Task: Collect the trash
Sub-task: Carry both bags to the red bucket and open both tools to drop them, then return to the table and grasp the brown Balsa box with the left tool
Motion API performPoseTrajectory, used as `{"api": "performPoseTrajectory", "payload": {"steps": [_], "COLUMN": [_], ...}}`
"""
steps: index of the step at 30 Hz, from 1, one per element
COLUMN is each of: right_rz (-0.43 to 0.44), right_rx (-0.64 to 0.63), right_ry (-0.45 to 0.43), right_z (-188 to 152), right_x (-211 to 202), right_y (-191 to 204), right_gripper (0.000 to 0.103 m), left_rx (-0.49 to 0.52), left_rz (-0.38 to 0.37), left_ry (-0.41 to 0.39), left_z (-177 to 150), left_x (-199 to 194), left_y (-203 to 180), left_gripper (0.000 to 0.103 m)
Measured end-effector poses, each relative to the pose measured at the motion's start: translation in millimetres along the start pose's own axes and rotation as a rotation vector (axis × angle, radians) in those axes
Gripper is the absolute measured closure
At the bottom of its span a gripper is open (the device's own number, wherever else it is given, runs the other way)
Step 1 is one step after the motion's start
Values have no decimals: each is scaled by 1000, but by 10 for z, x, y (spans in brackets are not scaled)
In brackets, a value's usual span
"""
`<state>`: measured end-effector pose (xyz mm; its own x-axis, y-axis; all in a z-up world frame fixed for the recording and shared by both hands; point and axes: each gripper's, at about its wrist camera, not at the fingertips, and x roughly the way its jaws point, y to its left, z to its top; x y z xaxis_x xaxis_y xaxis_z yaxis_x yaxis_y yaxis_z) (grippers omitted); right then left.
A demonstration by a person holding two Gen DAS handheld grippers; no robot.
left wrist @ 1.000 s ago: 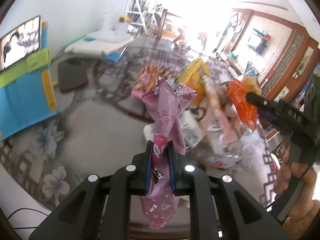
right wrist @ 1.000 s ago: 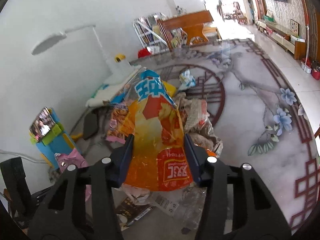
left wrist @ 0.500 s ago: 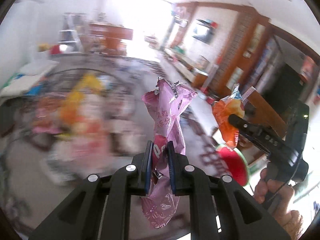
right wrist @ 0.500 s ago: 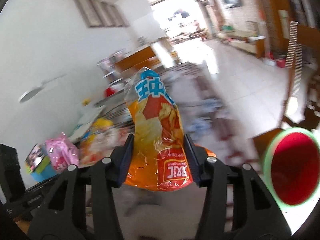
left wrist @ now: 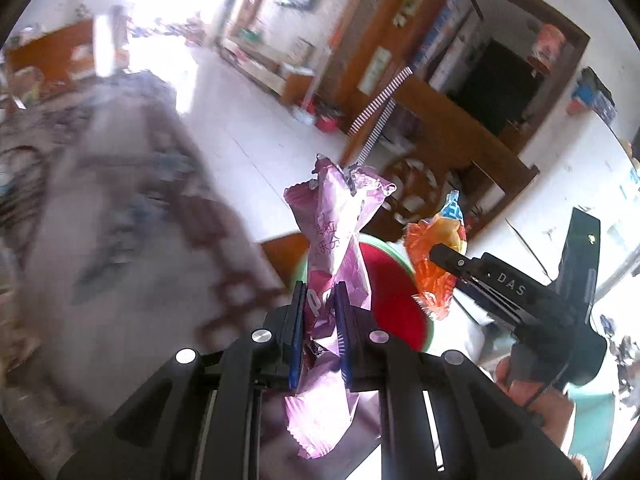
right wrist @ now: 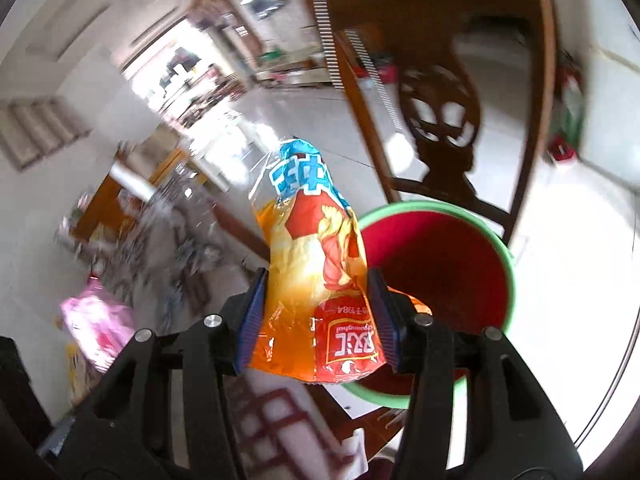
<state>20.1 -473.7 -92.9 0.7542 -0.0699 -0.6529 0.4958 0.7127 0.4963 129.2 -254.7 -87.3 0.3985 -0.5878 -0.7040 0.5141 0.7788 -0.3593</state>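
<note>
My left gripper (left wrist: pixel 319 304) is shut on a crumpled pink wrapper (left wrist: pixel 336 236) that sticks up between its blue pads. My right gripper (right wrist: pixel 317 300) is shut on an orange snack bag (right wrist: pixel 316 264) with a blue top. In the left wrist view the same orange snack bag (left wrist: pixel 434 256) shows at the right, held by the right gripper (left wrist: pixel 440 256) in a hand. A red bin with a green rim (right wrist: pixel 508 264) sits just beyond and below the orange bag; in the left wrist view the bin (left wrist: pixel 390 300) lies behind the pink wrapper.
A carved wooden chair (right wrist: pixel 440 112) stands right behind the bin. The patterned marble tabletop (left wrist: pixel 120 260) spreads to the left, blurred. More trash (right wrist: pixel 96 320) lies blurred on the table at the left of the right wrist view. White floor tiles (left wrist: pixel 248 132) lie beyond.
Both grippers have swung away from the trash pile on the table toward the red bin, each keeping its wrapper. The bin now fills more of both views.
</note>
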Motion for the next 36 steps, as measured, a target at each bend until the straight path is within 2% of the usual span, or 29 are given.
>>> {"api": "performPoseTrajectory", "payload": {"steps": [5, 8, 10, 11, 12, 14, 16, 19, 23, 27, 32, 36], "right_rz": [-43, -60, -89, -94, -100, -113, -128, -126, -101, -80, -53, -8], "right_rx": [102, 132, 157, 169, 185, 195, 191, 177, 160, 122, 35, -44], "right_ry": [-18, -20, -23, -27, -36, -54, -70, -73, -63, -56, -58, -23], "right_z": [50, 66, 56, 60, 59, 71, 83, 71, 77, 62, 31, -46], "right_x": [24, 36, 39, 29, 6, -25, -44, -66, -27, -20, -24, 35], "right_y": [-221, -250, -279, -293, -309, -329, -329, -286, -244, -106, 163, 427], "right_gripper": [55, 52, 49, 45, 42, 35, 28, 28, 28, 27, 25, 24], "left_rx": [44, 58, 70, 74, 81, 92, 99, 101, 95, 88, 42, -30], "left_rz": [-3, -10, -13, -18, -24, -23, -26, -22, -10, 40, 88, 143], "left_ry": [82, 107, 125, 131, 128, 99, 94, 93, 51, 9, -27, -57], "left_z": [118, 142, 152, 163, 170, 184, 193, 178, 101, -30, -239, -357], "left_x": [577, 745, 803, 827, 838, 804, 782, 716, 443, 111, -313, -674], "left_y": [-212, -294, -362, -375, -395, -429, -447, -445, -388, -286, -14, 336], "left_gripper": [91, 88, 75, 54, 39, 35, 34, 34, 34, 34, 34, 34]}}
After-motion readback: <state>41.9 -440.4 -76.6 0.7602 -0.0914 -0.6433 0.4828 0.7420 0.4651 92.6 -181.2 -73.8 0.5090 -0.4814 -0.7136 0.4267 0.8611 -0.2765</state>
